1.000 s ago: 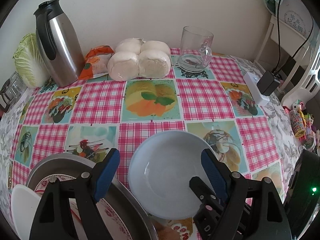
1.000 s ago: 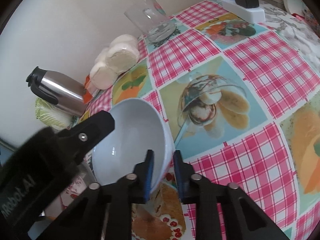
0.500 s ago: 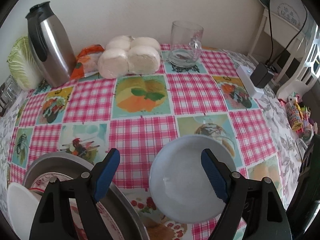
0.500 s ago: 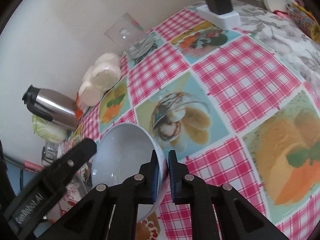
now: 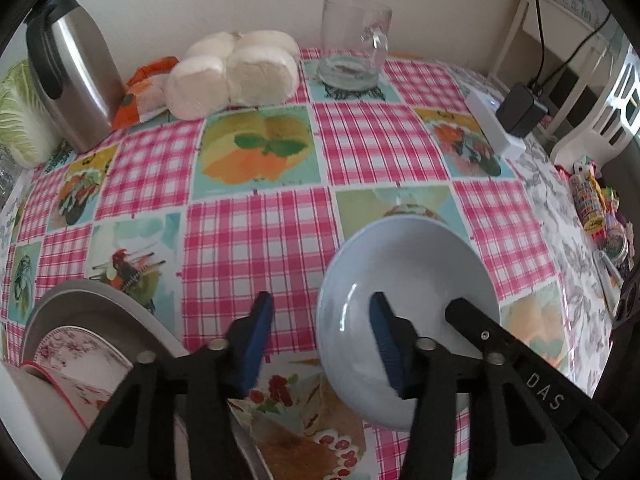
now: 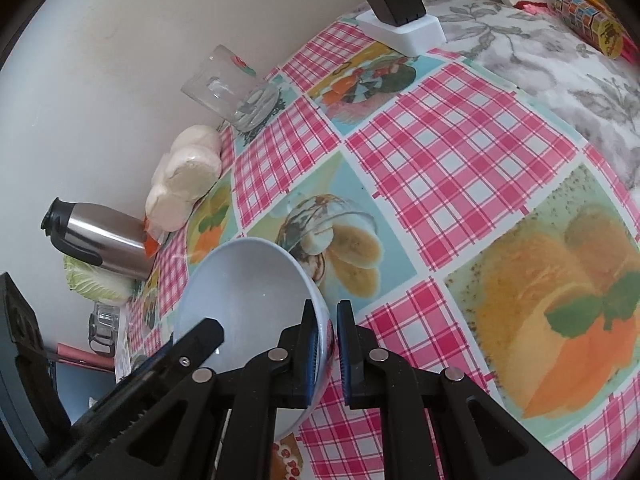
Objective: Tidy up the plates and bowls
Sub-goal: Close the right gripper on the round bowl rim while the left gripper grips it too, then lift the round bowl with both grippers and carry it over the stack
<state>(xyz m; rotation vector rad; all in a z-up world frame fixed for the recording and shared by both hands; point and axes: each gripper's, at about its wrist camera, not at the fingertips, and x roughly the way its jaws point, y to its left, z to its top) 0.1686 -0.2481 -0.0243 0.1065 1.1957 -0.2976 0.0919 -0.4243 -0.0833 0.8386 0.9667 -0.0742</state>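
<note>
Right wrist view has the smooth, pale blue bowl [image 6: 244, 300] tilted above the checked tablecloth [image 6: 452, 168], its thin rim pinched between the blue-padded jaws of the right gripper [image 6: 325, 344], which are clamped on it. Seen from the left wrist, the same round, glossy bowl [image 5: 408, 280] hangs over the near part of the table; the left gripper [image 5: 320, 340] has just been closing, with the bowl's near rim between its jaws: one ribbed blue pad sits inside the bowl, the other stands clear outside it, not pressing. At the near left corner lies a round grey metal basin [image 5: 100, 308] holding a floral-patterned plate [image 5: 80, 352]. Along the far edge, by the wall, stand a brushed-steel flask [image 5: 76, 76] with a black handle, a cluster of soft white buns [image 5: 236, 72] and a clear glass mug [image 5: 352, 48]. A leafy cabbage [image 5: 16, 120] sits at the far left corner, a white power strip [image 5: 492, 120] near the right edge.
</note>
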